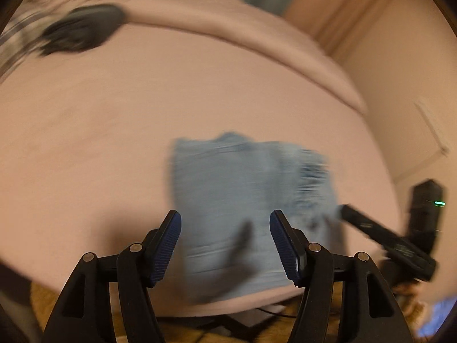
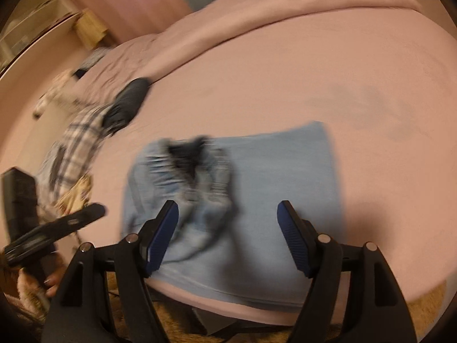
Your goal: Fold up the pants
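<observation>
Light blue pants (image 1: 228,177) lie folded into a rough rectangle on the pink bed (image 1: 114,114), close to its front edge. My left gripper (image 1: 225,217) hangs open just above the near part of the pants, with nothing between its fingers. My right gripper (image 2: 227,205) is also open, over the same pants (image 2: 274,165), whose bunched waistband end sits at the left. The right gripper's finger (image 1: 360,220) reaches the pants' right edge in the left wrist view. The left gripper's finger (image 2: 82,217) shows at the left in the right wrist view. Both views are blurred.
A dark garment (image 2: 130,100) and a plaid garment (image 2: 77,143) lie on the bed (image 2: 342,71) to the left. A folded-back blanket ridge (image 1: 228,28) crosses the far side. The bed's front edge (image 1: 228,305) drops to a brown floor.
</observation>
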Demonstrator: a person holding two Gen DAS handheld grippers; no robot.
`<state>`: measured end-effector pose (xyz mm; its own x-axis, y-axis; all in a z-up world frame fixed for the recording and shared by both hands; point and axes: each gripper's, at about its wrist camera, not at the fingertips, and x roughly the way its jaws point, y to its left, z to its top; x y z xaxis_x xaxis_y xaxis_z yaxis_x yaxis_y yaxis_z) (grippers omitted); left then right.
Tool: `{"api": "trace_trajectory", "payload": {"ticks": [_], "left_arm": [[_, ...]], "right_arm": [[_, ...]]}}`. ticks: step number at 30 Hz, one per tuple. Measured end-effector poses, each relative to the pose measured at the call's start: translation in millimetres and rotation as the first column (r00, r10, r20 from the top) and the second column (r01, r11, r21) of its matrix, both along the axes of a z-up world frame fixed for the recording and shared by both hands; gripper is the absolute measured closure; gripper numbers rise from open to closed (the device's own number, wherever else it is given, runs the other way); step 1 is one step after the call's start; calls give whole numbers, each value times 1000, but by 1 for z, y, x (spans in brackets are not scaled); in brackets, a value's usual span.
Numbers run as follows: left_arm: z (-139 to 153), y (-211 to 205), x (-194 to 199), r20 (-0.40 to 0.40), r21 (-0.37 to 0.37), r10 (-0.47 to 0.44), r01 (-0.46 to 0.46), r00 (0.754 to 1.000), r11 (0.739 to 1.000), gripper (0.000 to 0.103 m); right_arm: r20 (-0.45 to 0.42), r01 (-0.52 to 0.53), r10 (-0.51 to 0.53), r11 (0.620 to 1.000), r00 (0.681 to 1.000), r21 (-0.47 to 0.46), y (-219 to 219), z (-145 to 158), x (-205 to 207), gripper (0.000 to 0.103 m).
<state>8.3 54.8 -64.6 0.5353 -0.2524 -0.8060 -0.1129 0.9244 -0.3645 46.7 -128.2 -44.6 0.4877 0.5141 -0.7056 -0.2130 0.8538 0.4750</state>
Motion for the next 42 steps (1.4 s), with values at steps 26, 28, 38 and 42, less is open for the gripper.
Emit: {"api": "trace_trajectory", "payload": {"ticks": [26, 28, 38, 42], "left_arm": [[-49, 4, -7, -105, 12, 20, -18, 994, 1000, 39], [-51, 3, -8, -99, 21, 17, -15, 995, 1000, 39], [-49, -1, -3, -100, 46, 8, -3, 995, 999, 39], [-48, -1, -3, -98, 49, 3, 1, 995, 999, 39]], "right_arm": [[-2, -53, 53, 986, 999, -158, 53, -38, 20, 84], [-10, -58, 57, 990, 998, -132, 50, -33, 22, 76], [-38, -19, 14, 994, 999, -109, 23, -31, 23, 30], [-78, -78, 76, 997, 994, -26, 37, -52, 30, 30]]}}
